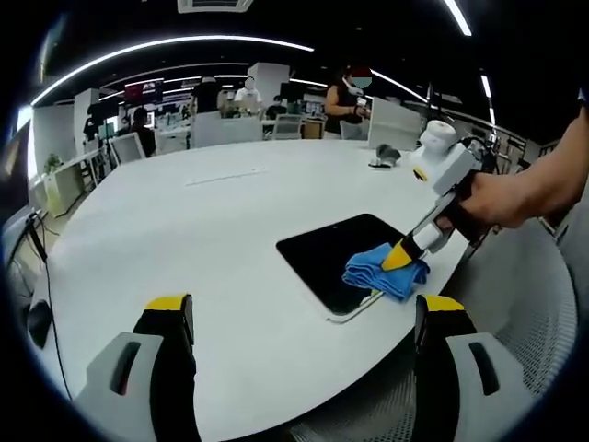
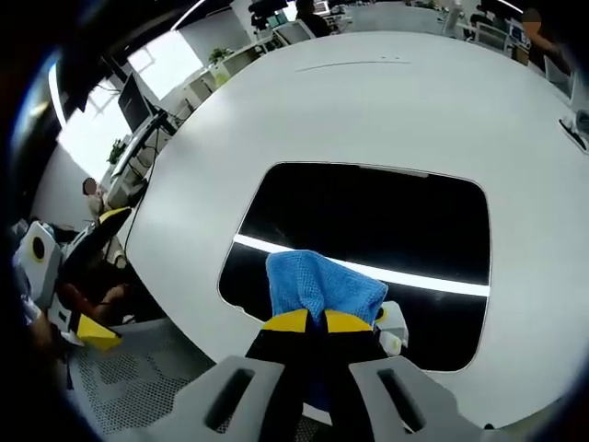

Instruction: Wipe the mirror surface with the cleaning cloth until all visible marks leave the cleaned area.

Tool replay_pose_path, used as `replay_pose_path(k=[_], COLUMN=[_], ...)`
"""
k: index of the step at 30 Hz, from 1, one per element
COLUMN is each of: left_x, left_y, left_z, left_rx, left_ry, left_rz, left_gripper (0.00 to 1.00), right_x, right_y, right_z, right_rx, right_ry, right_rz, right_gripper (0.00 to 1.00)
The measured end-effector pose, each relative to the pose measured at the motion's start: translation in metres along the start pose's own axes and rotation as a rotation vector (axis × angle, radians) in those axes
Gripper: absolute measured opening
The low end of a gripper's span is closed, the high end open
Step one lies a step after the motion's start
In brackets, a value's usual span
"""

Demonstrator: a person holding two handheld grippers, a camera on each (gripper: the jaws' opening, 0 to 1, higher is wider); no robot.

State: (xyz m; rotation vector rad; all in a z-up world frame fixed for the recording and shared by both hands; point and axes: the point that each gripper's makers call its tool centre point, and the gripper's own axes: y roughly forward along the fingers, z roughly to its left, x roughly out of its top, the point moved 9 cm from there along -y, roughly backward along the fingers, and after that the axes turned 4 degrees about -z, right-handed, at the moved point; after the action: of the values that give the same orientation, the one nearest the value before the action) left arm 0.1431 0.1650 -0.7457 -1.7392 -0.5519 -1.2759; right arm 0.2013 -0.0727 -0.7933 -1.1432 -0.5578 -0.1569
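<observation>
One folded blue cleaning cloth [image 2: 322, 285] sits pinched in the right tool [image 2: 317, 321], pressed on the dark rectangular mirror [image 2: 386, 221] near the white tabletop's [image 1: 184, 249] edge. A hand [image 1: 502, 198] angles it downward. The left tool [image 1: 299, 313] hovers spread, apart.

Right gripper pinched shut and angled down; left gripper held wide and free.

In the right gripper view, the right gripper [image 2: 308, 321] had its yellow-tipped jaws closed together on blue fabric. In the left gripper view it [image 1: 401, 258] came in from the right, tilted down toward the near side, gripped by a bare hand [image 1: 497, 201]. The left gripper [image 1: 299, 308] had its jaws spread far apart, nothing between them.
</observation>
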Motion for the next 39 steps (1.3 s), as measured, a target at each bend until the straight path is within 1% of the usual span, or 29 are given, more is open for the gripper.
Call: replay_pose_path(k=[6, 9, 13, 15, 23, 27, 34, 39], left_x=[0.000, 0.001, 0.004, 0.006, 0.017, 0.016, 0.017, 0.016], left_y=[0.001, 0.004, 0.007, 0.009, 0.013, 0.012, 0.010, 0.011], left_z=[0.001, 0.003, 0.006, 0.005, 0.005, 0.010, 0.013, 0.015], left_rx=[0.000, 0.002, -0.002, -0.005, -0.022, -0.015, -0.010, -0.002], left_ry=[-0.010, 0.007, -0.013, -0.015, 0.019, 0.036, 0.011, 0.014], left_rz=[0.001, 0.006, 0.018, 0.022, 0.003, 0.012, 0.008, 0.014], left_gripper=[0.99, 0.99, 0.99, 0.99, 0.99, 0.99, 0.99, 0.99], right_x=[0.005, 0.008, 0.012, 0.015, 0.028, 0.036, 0.050, 0.058], right_y=[0.003, 0.004, 0.007, 0.008, 0.014, 0.018, 0.024, 0.028], right_z=[-0.002, -0.002, -0.005, -0.005, -0.010, -0.013, -0.018, -0.019], right_rx=[-0.004, -0.004, -0.010, -0.010, -0.019, -0.023, -0.034, -0.045], right_ry=[0.004, 0.004, -0.008, -0.007, -0.033, -0.037, -0.046, -0.049], right_rz=[-0.004, 0.000, -0.003, -0.003, -0.001, -0.001, -0.006, -0.015], right_gripper=[0.00, 0.00, 0.00, 0.00, 0.00, 0.00, 0.00, 0.00])
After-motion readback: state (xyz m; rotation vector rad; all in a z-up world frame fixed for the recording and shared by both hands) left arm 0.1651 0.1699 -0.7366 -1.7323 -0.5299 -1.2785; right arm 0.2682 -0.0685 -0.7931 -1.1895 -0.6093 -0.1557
